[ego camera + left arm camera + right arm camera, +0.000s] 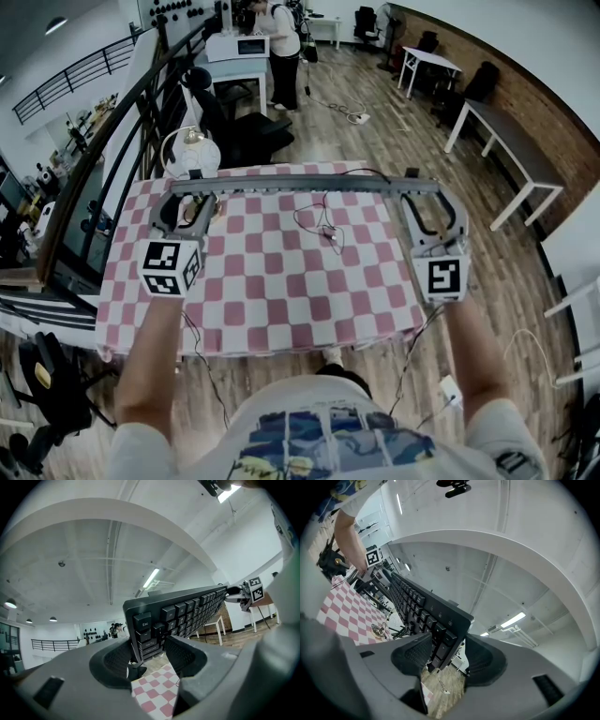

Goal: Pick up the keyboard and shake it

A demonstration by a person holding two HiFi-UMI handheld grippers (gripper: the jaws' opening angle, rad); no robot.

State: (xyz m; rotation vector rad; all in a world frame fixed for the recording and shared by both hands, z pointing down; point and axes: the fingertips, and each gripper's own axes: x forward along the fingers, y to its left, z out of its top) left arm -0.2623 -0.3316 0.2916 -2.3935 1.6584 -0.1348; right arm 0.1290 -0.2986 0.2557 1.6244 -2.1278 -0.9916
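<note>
Two grippers on one keyboard (300,185) right now. Held up in the air over the pink-and-white checked table (281,300), clear of the cloth, strung between both tools like a bar. From the head view just a thin grey strip, so tipped up on its long edge rather than lying flat.

Left gripper (187,199): clamped on the Esc end. In the left gripper view, jaws narrowed down onto that corner, textured pads (119,658) snug on either side of the board, key side in plain sight, rows of keys running off toward the other tool.

Right gripper (427,202): same deal on the opposite end. In the right gripper view, jaws pinched on the board's short edge, keys turned toward the lens. Both forearms stretched out forward, roughly level with each other.

Under the board, on the cloth: a thin black cable (323,225) in a loose loop. At the table's back left corner, some round white thing (195,155), can't tell what exactly. Further back on the wooden floor (394,122): a black office chair (246,131), a person (283,42) standing at a white desk (234,47), and a couple of long tables (506,141) along the brick wall (506,75).
</note>
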